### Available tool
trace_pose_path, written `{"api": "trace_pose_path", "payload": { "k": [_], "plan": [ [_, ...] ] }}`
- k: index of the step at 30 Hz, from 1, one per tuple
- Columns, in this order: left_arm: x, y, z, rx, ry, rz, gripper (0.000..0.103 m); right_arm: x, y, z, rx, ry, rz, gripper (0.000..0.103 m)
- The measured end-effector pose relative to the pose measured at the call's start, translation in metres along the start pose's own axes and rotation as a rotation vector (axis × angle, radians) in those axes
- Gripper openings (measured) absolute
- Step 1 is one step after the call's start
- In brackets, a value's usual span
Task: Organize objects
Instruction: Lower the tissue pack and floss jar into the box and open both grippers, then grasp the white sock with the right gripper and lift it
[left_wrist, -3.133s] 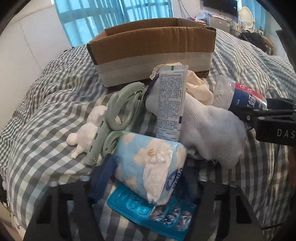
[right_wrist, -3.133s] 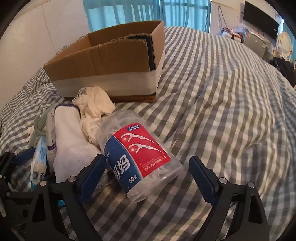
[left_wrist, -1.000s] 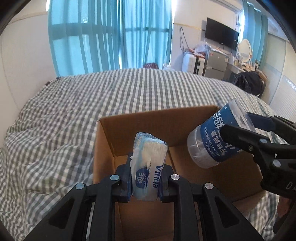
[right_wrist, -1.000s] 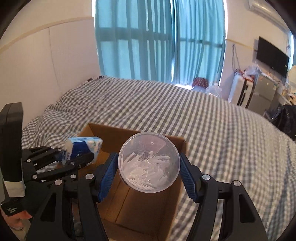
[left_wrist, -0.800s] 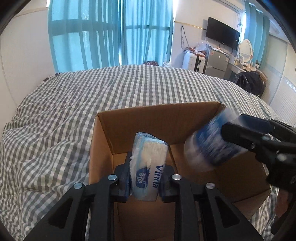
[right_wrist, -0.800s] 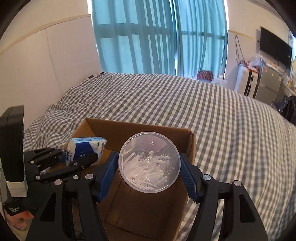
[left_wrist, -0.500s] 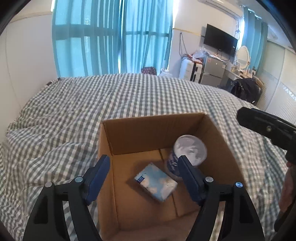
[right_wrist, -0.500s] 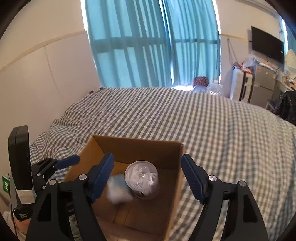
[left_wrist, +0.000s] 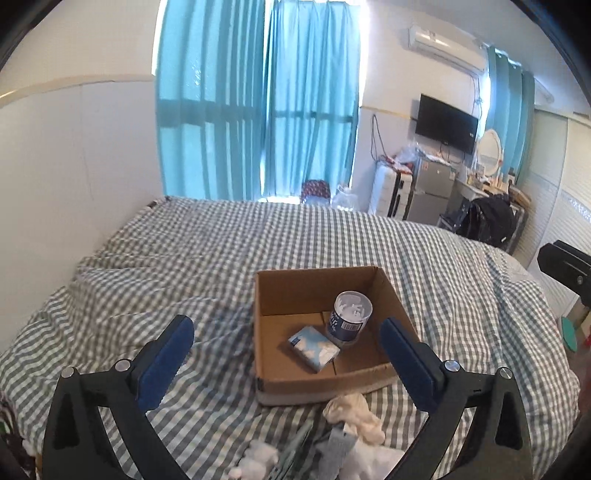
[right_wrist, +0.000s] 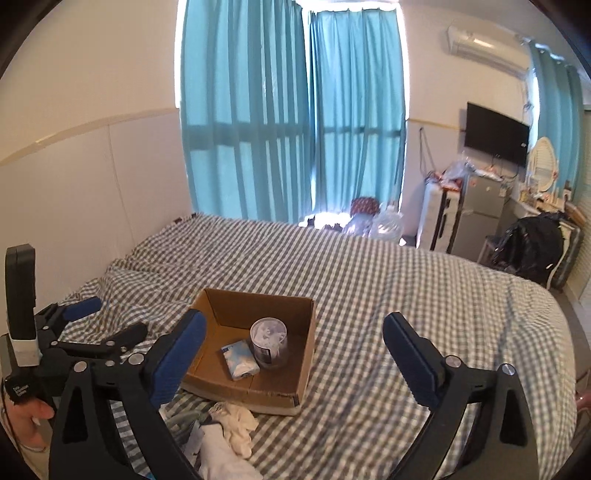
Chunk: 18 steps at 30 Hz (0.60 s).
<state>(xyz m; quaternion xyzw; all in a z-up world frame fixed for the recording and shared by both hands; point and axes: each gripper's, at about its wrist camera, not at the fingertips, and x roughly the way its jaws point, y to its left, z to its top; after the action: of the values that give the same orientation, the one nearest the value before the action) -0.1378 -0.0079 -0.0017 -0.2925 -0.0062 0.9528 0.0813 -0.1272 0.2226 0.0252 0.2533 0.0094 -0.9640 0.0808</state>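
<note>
An open cardboard box sits on the checked bed; it also shows in the right wrist view. Inside it lie a blue tissue pack and a clear floss-pick jar standing upright. My left gripper is open and empty, high above and in front of the box. My right gripper is open and empty, also raised above the box. A cream cloth, white socks and other small items lie in front of the box.
The grey checked bedspread spreads all round the box. A white wall is on the left, teal curtains behind. A fridge, suitcase and black bag stand beyond the bed at right. The left gripper shows in the right wrist view.
Both grippers opened and dropped the tissue pack and the jar into the box, then pulled up and back. The box now looks smaller and farther away.
</note>
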Motion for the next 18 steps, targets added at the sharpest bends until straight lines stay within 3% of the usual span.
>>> {"api": "trace_pose_path", "payload": {
  "k": [6,11,18],
  "plan": [
    [-0.031,0.013,-0.017,-0.075,-0.04,0.044,0.103,-0.035,0.013,-0.017,0.01,-0.038,-0.018,0.1],
    [-0.04,0.01,-0.034,-0.032,-0.05,0.129,0.103,-0.041,0.022,-0.042,0.007,-0.02,-0.003,0.1],
    [-0.037,-0.003,-0.064,0.025,-0.039,0.13,0.103,-0.031,0.022,-0.069,0.018,0.016,0.009,0.1]
  ]
}}
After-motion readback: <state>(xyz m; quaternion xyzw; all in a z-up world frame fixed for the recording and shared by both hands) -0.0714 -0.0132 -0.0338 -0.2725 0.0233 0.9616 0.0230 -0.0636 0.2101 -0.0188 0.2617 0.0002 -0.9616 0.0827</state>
